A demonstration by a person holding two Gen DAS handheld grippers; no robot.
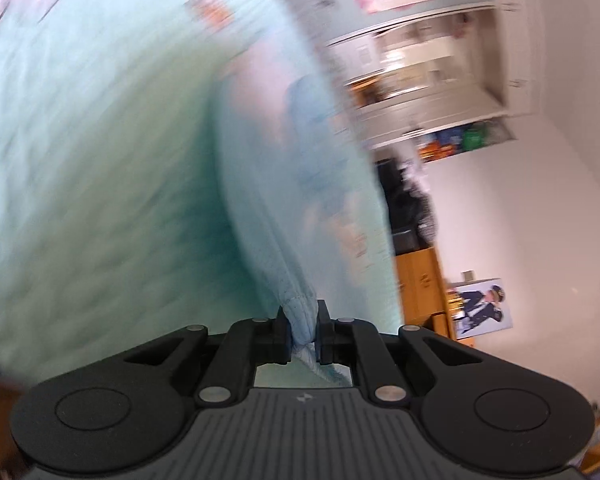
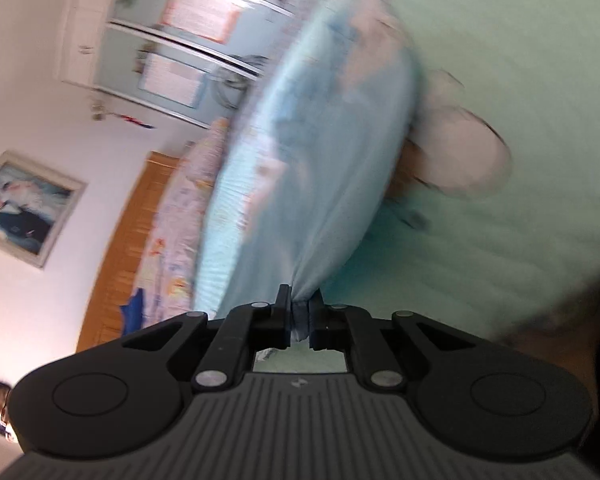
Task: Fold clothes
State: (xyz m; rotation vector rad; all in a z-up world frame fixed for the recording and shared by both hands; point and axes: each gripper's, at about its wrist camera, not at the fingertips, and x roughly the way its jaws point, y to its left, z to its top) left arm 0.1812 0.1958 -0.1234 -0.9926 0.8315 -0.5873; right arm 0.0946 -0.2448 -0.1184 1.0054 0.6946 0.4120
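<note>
- Left claw (image 1: 303, 334): clamped on a stitched, hemmed edge of a pale blue garment (image 1: 300, 184). Cloth bunches between the pads and a short tail pokes out behind them.
- Garment, left wrist view: it rises from the claw as a taut fold over a mint-green bed sheet (image 1: 80, 140). Thin fabric, faint pink and darker blue printed patches; detail lost to blur.
- Only in the left wrist view: white shelving unit (image 1: 432, 76) behind the garment, wooden cabinet (image 1: 418, 288) at its right edge, a small picture (image 1: 482, 308) leaning on the white wall.
- Right claw (image 2: 299, 322): pinched tight on another gathered corner of the same garment (image 2: 300, 168); fabric fans out from the pads in fine pleats.
- Garment, right wrist view: lifted off the bed sheet (image 2: 520, 60), stretched away from the claw, with the same pink and blue print.
- Only in the right wrist view: a pale pink rounded piece of cloth (image 2: 464, 156) just beside the garment's right edge, a wooden headboard (image 2: 128, 236), floral bedding (image 2: 180, 216), a framed picture (image 2: 24, 208) on the wall.
- Both views are smeared.
</note>
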